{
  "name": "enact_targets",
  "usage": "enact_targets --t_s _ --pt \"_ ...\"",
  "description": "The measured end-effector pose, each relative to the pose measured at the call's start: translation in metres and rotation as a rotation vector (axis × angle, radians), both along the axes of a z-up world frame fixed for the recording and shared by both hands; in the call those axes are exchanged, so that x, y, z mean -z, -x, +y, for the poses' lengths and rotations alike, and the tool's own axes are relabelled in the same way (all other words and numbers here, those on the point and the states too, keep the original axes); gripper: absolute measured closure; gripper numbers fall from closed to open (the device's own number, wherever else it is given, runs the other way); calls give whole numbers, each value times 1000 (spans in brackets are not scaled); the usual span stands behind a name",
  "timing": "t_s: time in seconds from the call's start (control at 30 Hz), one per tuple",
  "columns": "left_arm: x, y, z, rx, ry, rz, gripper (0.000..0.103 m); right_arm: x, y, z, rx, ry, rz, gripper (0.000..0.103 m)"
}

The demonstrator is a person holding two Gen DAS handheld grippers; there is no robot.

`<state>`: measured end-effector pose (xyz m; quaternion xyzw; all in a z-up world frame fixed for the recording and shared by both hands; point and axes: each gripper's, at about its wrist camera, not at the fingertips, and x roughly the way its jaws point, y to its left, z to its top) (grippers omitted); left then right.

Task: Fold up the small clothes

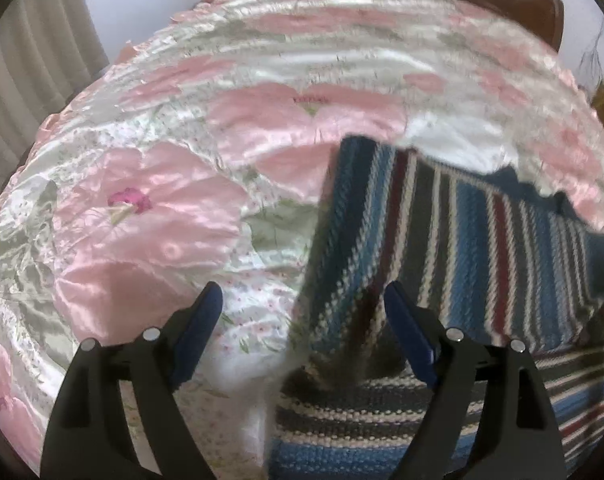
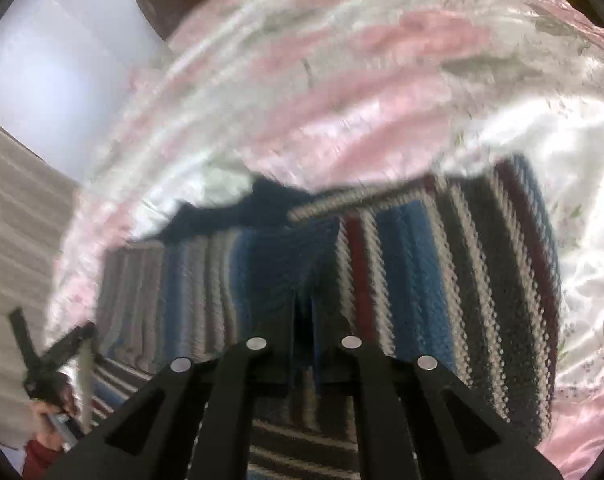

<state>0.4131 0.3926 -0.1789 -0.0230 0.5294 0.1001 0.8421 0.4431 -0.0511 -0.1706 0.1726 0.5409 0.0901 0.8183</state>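
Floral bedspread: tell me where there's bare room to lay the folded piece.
Free: the floral bedspread left of the striped knit garment, up to the curtain side. Crowded: the right, where the garment spreads under the left gripper and right gripper.

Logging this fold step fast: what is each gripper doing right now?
Left gripper: open, holding nothing; the striped knit garment hangs beside it.
Right gripper: closed on the striped knit garment, lifting part of it above the floral bedspread.

Bright daylight, satin glare, motion blur, fisheye-warped edges.
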Motion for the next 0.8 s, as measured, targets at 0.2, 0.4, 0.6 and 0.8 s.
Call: enact_targets --t_s 0.2,0.4,0.6,0.8 --pt "12 6 -5 17 -13 -1 20 -5 25 4 31 51 -66 81" --pt "22 4 -2 -5 -1 18 17 16 23 19 -31 201 -10 78" --pt "22 6 2 -22 17 36 14 30 22 4 25 97 32 77" --pt "-21 56 -3 28 92 25 15 -21 75 -6 9 49 -35 51"
